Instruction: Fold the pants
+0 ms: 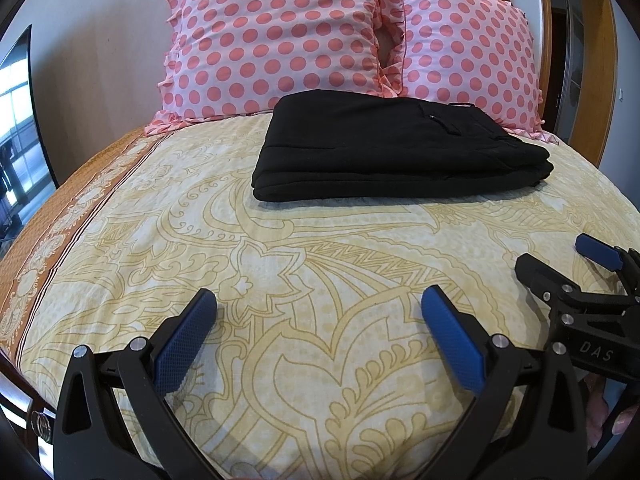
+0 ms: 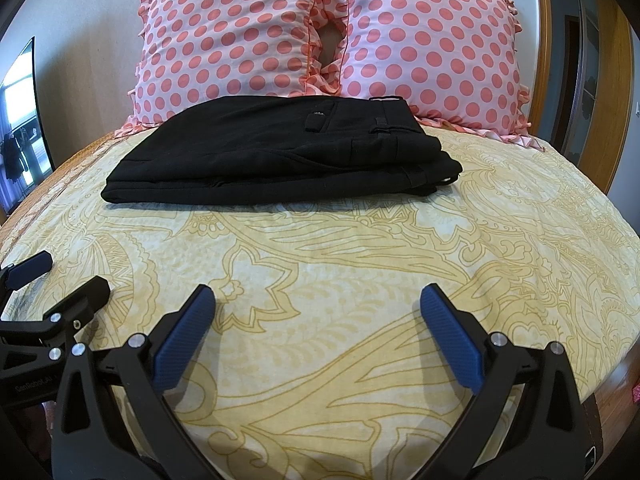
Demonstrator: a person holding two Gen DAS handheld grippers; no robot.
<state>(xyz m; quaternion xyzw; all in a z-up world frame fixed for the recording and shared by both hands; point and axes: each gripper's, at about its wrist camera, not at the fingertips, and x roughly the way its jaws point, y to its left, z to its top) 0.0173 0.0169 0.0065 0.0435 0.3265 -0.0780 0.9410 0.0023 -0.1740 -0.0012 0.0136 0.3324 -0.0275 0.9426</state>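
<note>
One pair of black pants [image 1: 394, 148], folded into a flat, layered rectangle, lying on the yellow patterned bedspread [image 1: 304, 264] toward the head of the bed, far edge touching or just short of two pink polka-dot pillows [image 1: 276, 36]; which of the two, hard to tell. Waistband end turned to the right in both views.

Seen only from the right wrist: belt loops, a flapped back pocket and the stacked waistband layers along the right end of the pants [image 2: 280, 152], plus a small pale tag at the near right corner. Seen only from the left wrist: an orange border strip [image 1: 60, 232] running down the left side of the bedspread, and fingertips of the holding hand [image 1: 624, 420] at the lower right edge.

Left gripper [image 1: 320, 320] hovering low over bare bedspread, jaws spread wide, blue pads holding nothing. Right gripper [image 2: 318, 316] likewise spread wide and holding nothing. Both near the foot side of the bed, well apart from the pants, with patterned cloth between. Side by side, too: right gripper [image 1: 568, 264] showing at the right edge of the left view, left gripper [image 2: 66, 280] at the left edge of the right view, both parted there as well.

Wooden headboard [image 2: 540, 40] behind the pillows [image 2: 432, 52].
</note>
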